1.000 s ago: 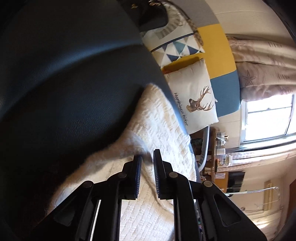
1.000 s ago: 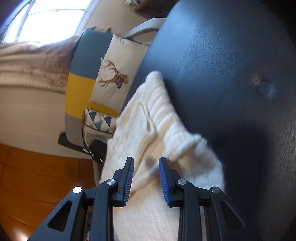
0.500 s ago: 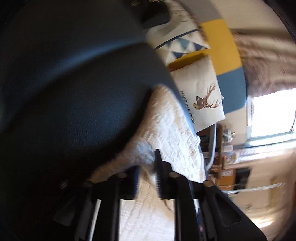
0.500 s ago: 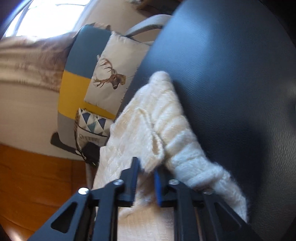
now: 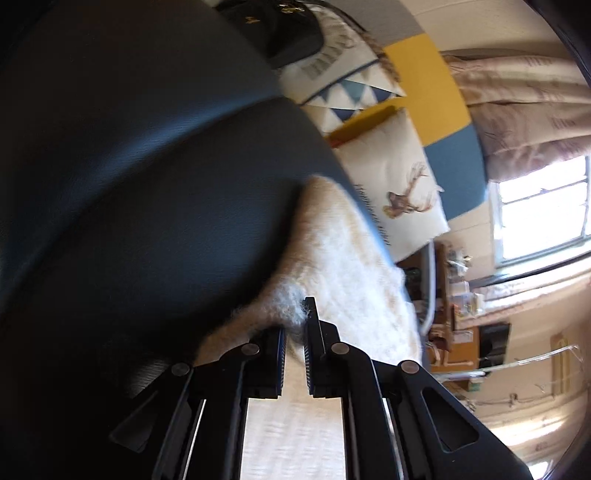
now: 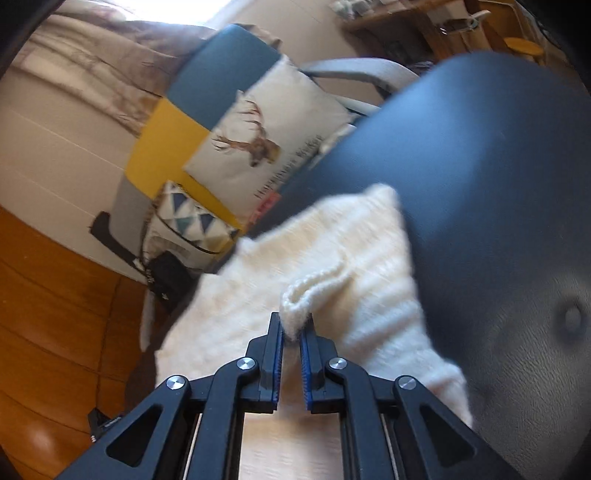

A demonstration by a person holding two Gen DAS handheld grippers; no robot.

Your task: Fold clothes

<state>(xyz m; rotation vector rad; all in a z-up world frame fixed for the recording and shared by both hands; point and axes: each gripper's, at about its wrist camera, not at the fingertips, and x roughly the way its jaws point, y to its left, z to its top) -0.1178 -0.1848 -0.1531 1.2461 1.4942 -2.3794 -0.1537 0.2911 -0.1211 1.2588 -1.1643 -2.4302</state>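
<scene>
A cream knitted sweater point(image 5: 343, 266) lies on a dark leather seat point(image 5: 147, 184). My left gripper point(image 5: 295, 317) is shut on a fuzzy edge of the sweater, which bulges up between the fingers. In the right wrist view the same sweater point(image 6: 332, 251) lies on the dark seat point(image 6: 498, 166). My right gripper point(image 6: 293, 325) is shut on a ribbed edge of the sweater, lifted into a small fold. Both views are motion-blurred.
A deer-print cushion point(image 6: 269, 140) and a triangle-pattern cushion point(image 6: 192, 218) lean on a blue, yellow and grey backrest point(image 6: 166, 144). A black bag point(image 5: 280, 26) sits nearby. Wooden floor point(image 6: 48, 314) is on the left. A window point(image 5: 539, 206) and cluttered shelves point(image 5: 458, 302) are beyond.
Both grippers went from open around the sweater's edge to shut on it. They have since lifted and pulled the fabric, and the views have shifted.
</scene>
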